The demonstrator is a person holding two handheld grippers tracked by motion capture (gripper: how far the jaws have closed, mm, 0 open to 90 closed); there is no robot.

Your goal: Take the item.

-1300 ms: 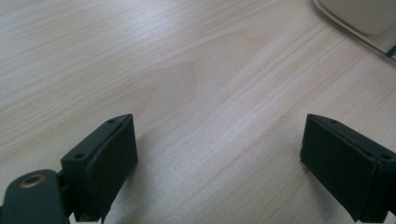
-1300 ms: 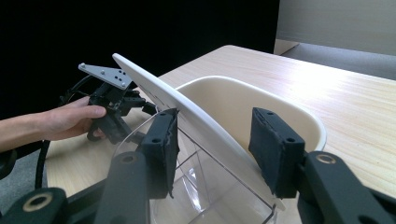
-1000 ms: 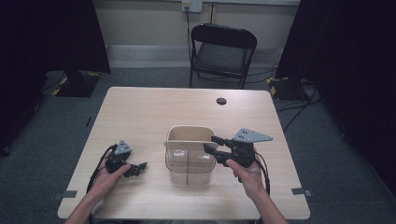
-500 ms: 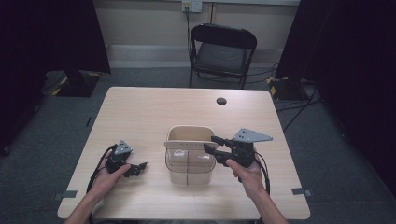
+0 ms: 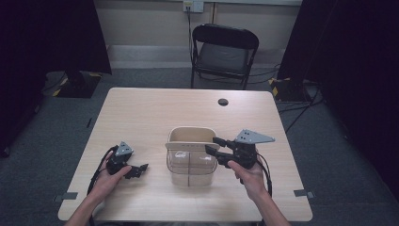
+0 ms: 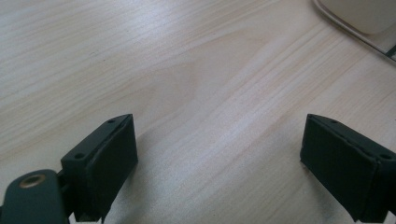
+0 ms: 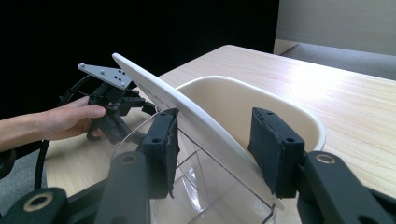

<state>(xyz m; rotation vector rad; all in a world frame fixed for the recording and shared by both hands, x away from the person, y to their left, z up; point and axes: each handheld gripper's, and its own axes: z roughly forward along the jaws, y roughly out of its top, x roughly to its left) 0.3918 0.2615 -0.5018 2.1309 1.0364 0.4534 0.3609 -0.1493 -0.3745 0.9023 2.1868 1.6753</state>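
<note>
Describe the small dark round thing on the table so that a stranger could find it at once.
Start at the light wooden table and look to its far edge, the side nearest the black folding chair. There, right of the middle, lies a small dark disc. It lies alone on bare wood, far beyond the cream and clear container, and is the one flat, round, black thing there.
</note>
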